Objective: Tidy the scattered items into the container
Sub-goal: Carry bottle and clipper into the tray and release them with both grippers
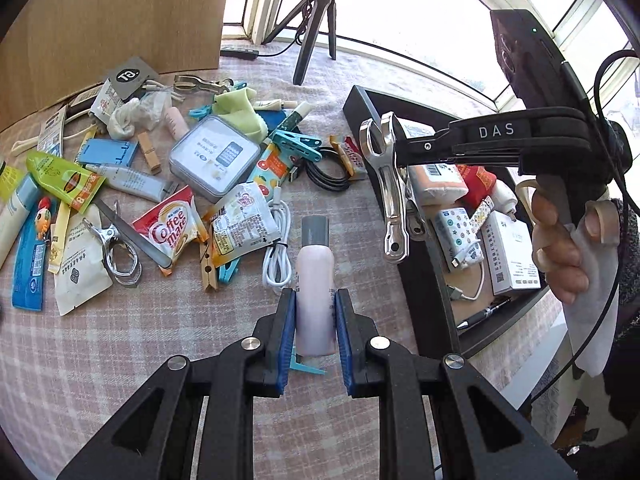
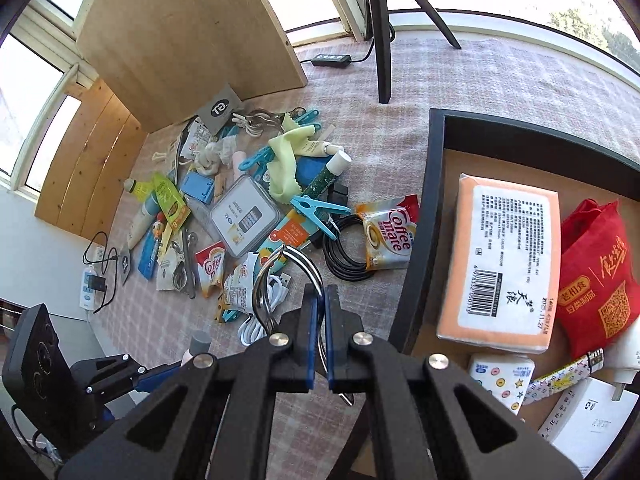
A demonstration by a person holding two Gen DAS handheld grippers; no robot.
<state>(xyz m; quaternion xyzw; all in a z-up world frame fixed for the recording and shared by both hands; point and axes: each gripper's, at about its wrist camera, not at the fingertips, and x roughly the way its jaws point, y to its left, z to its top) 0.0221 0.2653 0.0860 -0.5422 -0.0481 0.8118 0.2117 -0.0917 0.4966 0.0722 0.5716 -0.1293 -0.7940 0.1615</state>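
Left wrist view sits low behind the left gripper (image 1: 315,300), close to the checked tablecloth (image 1: 120,360), facing the window, clutter pile ahead-left, black tray (image 1: 424,280) at right. Right wrist view looks steeply down from higher behind the right gripper (image 2: 322,300), near the tray's left wall. Both share the pile, tray, tripod (image 2: 380,32), wooden board (image 1: 120,12).
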